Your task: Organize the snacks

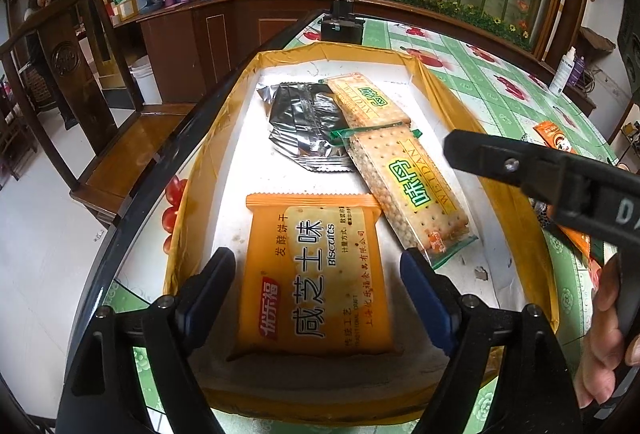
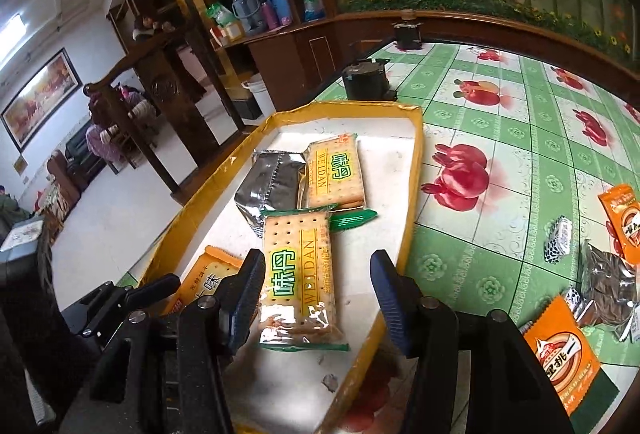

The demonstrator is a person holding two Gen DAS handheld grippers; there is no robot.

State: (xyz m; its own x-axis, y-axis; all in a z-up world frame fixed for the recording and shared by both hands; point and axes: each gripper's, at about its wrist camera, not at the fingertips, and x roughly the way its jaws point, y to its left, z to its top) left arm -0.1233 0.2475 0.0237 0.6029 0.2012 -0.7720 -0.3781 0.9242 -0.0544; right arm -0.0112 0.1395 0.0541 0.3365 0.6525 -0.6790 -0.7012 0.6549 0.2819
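Observation:
A yellow-rimmed tray (image 1: 436, 82) (image 2: 416, 154) with a white floor holds several snacks. My left gripper (image 1: 316, 274) is open just above an orange biscuit pack (image 1: 320, 234) that lies flat between its fingers, with a gap on both sides. My right gripper (image 2: 316, 290) is open over a clear Weidan cracker pack (image 2: 296, 274) (image 1: 408, 186), which rests on the tray floor; the right pad stands well off it. Farther back lie a second Weidan pack (image 2: 336, 170) (image 1: 368, 98) and a silver foil pack (image 2: 268, 186) (image 1: 304, 122).
On the green fruit-print tablecloth right of the tray lie orange snack packs (image 2: 560, 354), a dark foil bag (image 2: 608, 294) and a small black-and-white sweet (image 2: 558, 240). A black device (image 2: 366, 80) stands at the table's far edge. A wooden chair (image 1: 120, 138) sits left of the table.

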